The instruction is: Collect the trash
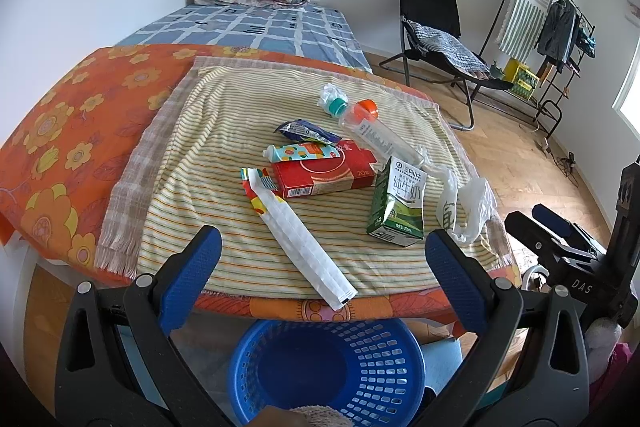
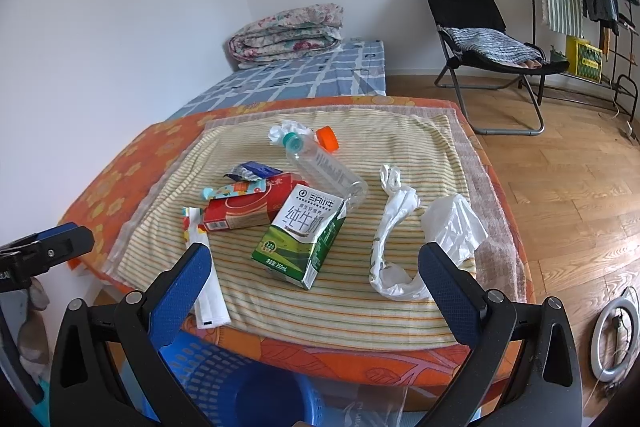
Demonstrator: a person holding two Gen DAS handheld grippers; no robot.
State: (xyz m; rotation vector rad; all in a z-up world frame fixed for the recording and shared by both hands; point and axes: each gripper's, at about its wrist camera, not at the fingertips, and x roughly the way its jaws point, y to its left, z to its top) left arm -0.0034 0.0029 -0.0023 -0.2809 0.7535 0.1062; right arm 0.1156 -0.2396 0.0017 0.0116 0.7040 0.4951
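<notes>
several bits of trash on a striped towel over an orange floral cloth, milk carton near centre, blue basket below the near edge, left gripper and right gripper both spread apart and holding nothing, bed far, folding chair far right, wood floor

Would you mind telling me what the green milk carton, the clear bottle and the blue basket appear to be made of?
Green milk carton: likely coated paperboard, with printed faces and folded, creased edges.
Clear bottle: apparently thin transparent plastic; the cloth shows through it.
Blue basket: looks like moulded plastic, glossy, with regular slotted holes in its wall.
</notes>
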